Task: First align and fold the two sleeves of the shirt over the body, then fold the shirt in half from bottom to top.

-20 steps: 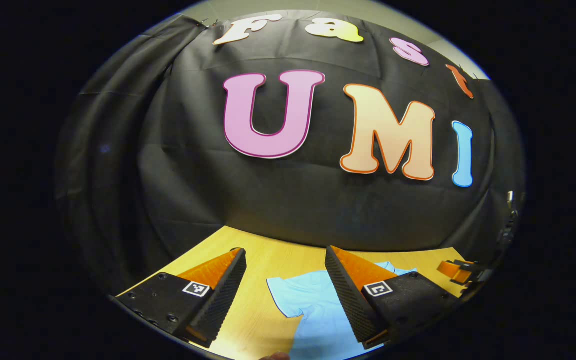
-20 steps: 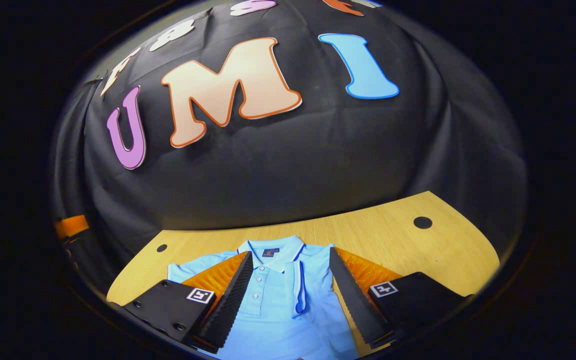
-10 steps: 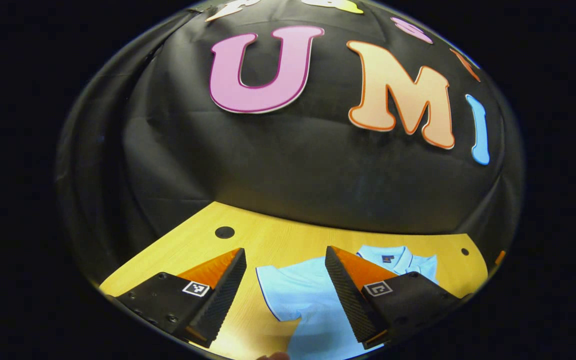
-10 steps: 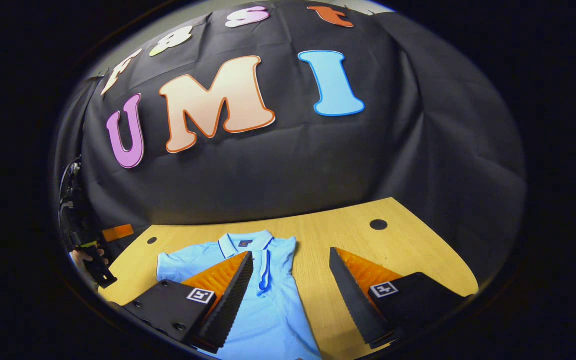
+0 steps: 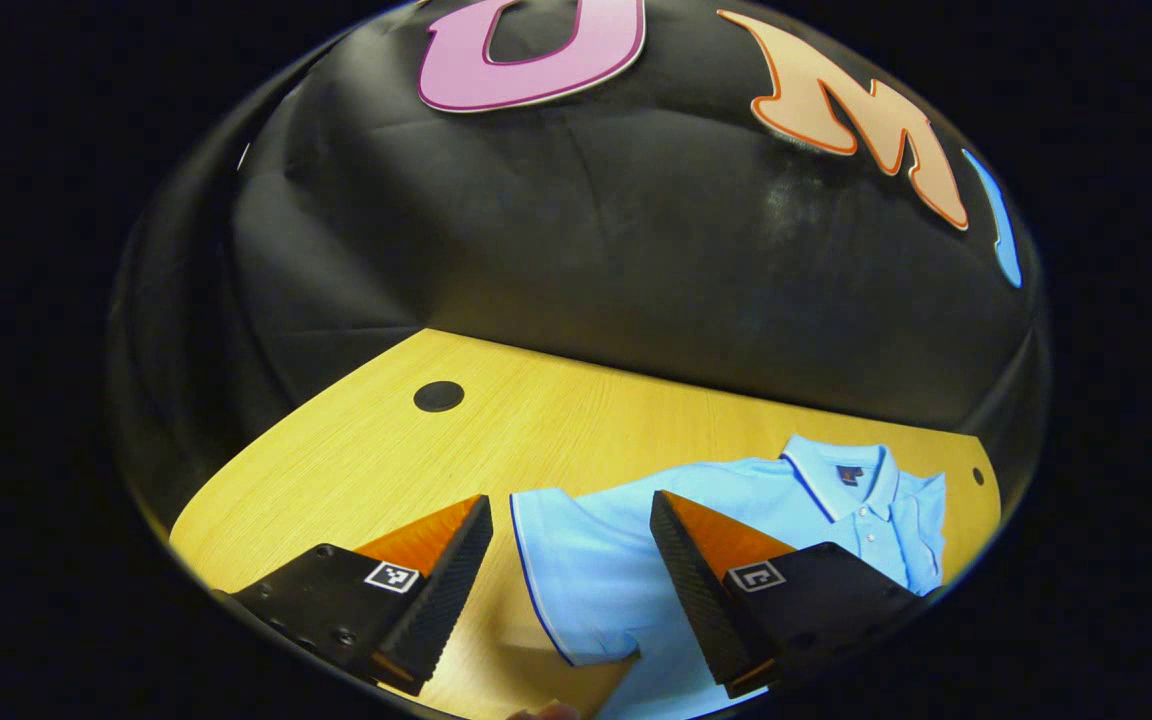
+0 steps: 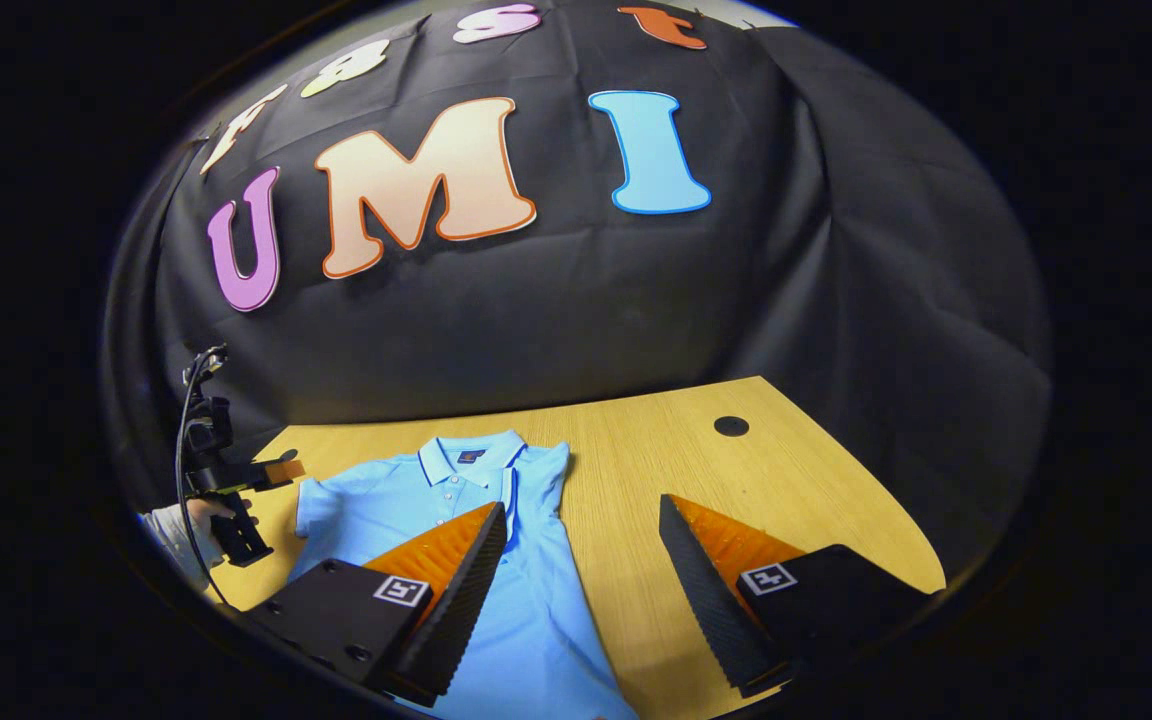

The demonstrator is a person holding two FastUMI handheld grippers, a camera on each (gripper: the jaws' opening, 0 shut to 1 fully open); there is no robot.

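Observation:
A light blue polo shirt (image 5: 776,500) lies flat on the wooden table (image 5: 356,460), collar toward the booth wall. Its spread-out sleeve (image 5: 576,570) lies just ahead of my left gripper (image 5: 569,500), which is open above it with nothing held. In the right gripper view the shirt (image 6: 396,505) lies to the left, and its near sleeve (image 6: 526,480) is folded over the body. My right gripper (image 6: 582,503) is open; one finger hangs over the shirt's edge, the other over bare table (image 6: 656,450). The left gripper (image 6: 271,470) shows farther off, beyond the shirt, held by a hand (image 6: 191,520).
The black cloth wall closes the back of the table. A round black hole (image 5: 438,396) sits in the tabletop left of the shirt, and another hole (image 6: 731,425) sits to its right. A cable (image 6: 181,440) hangs by the far gripper.
My left gripper has tipped down and come closer to the spread sleeve. My right gripper has drawn off to the right, away from over the shirt's middle, with the sleeve left folded.

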